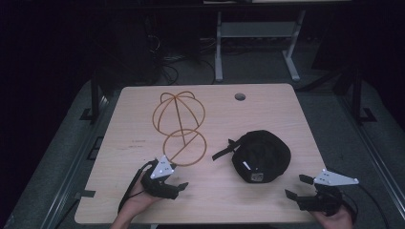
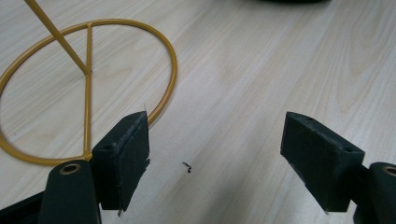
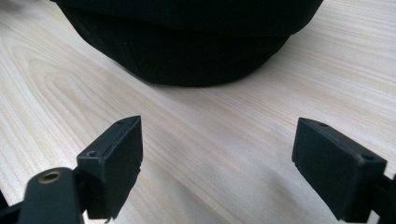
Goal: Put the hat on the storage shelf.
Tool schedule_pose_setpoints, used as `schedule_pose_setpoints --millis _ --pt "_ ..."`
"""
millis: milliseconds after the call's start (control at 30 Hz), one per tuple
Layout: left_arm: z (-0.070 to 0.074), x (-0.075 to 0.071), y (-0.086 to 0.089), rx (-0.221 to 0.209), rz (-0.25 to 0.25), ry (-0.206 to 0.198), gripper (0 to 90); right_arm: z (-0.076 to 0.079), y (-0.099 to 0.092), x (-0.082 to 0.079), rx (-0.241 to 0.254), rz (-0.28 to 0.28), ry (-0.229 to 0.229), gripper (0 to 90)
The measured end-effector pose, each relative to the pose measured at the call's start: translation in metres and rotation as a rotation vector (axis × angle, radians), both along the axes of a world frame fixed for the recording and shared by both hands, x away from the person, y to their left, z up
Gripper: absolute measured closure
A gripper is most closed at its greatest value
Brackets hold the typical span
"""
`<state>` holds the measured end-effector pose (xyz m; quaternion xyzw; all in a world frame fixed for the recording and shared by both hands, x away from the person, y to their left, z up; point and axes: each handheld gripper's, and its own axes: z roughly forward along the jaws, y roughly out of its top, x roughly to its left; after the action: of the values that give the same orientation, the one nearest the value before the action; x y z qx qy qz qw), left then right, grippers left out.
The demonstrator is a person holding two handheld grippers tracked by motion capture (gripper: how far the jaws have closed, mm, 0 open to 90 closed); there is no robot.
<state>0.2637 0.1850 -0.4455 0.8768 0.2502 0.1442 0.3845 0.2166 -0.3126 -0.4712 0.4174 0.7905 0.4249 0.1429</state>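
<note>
Two claws released, nothing gripped: left claw [image 1: 177, 177] lower left beside the gold wire hat stand [image 1: 180, 128], right claw [image 1: 297, 185] lower right near the black fabric cap [image 1: 260, 156]. Cap lies mid-frame on the pale wooden bench [image 1: 119, 191], apart from the stand. Judged: nothing done yet; pickup and placing remain.

Open lane down the middle of the bench [image 1: 267, 109]

From bench centre, the wire hat stand [image 1: 179, 126] blocks ten o'clock and the black cap [image 1: 260, 155] blocks four; bare wood lies between them, along the near edge at six, and across the far right toward one.
</note>
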Motion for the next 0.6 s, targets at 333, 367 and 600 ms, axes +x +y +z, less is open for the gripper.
schedule_pose_setpoints --millis 333,367,600 --pt "0.003 -0.004 0.000 -0.009 0.003 -0.010 23.8 0.001 0.003 0.002 0.005 0.020 0.000 15.8" --pt "0.004 -0.004 -0.001 -0.020 0.005 -0.008 23.8 0.001 0.004 0.002 0.007 0.018 0.002 15.8" --pt "0.015 -0.008 -0.012 -0.047 -0.054 0.037 25.5 0.005 0.007 0.000 0.010 0.019 -0.005 15.8"
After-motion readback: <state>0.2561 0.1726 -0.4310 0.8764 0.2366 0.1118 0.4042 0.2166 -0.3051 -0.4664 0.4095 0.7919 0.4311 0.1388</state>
